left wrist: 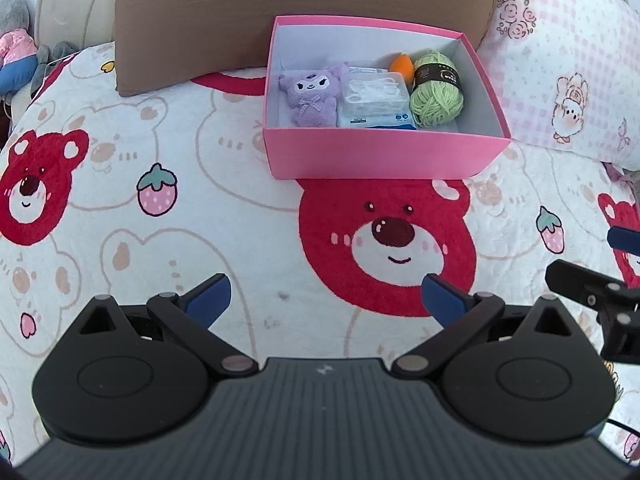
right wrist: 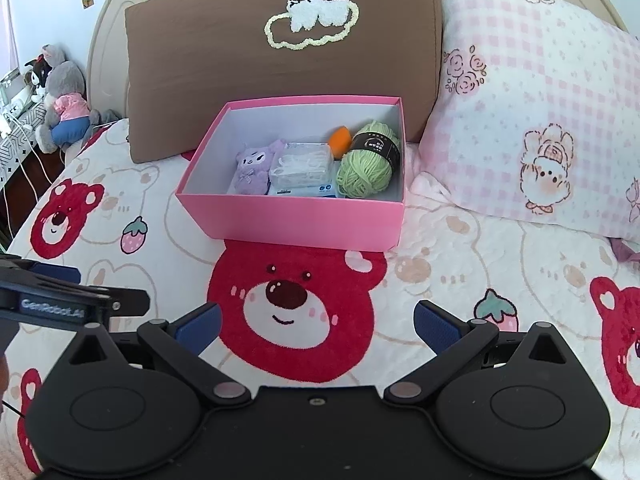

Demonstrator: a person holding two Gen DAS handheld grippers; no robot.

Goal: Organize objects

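A pink box [left wrist: 380,156] [right wrist: 288,220] stands open on the bed ahead of both grippers. Inside lie a purple plush toy [left wrist: 310,94] [right wrist: 252,170], a clear packet on a blue-white pack [left wrist: 374,98] [right wrist: 302,168], a green yarn ball [left wrist: 438,92] [right wrist: 368,162] and an orange egg-shaped sponge [left wrist: 401,65] [right wrist: 339,140]. My left gripper [left wrist: 326,300] is open and empty, short of the box above the blanket. My right gripper [right wrist: 318,326] is open and empty, also short of the box. The right gripper's side shows at the left view's right edge [left wrist: 592,284].
A bear-print blanket [left wrist: 160,208] [right wrist: 460,280] covers the bed. A brown cushion [left wrist: 280,12] [right wrist: 240,60] leans behind the box, a pink checked pillow [left wrist: 568,80] [right wrist: 540,120] to its right. Plush toys [right wrist: 60,100] sit at the far left.
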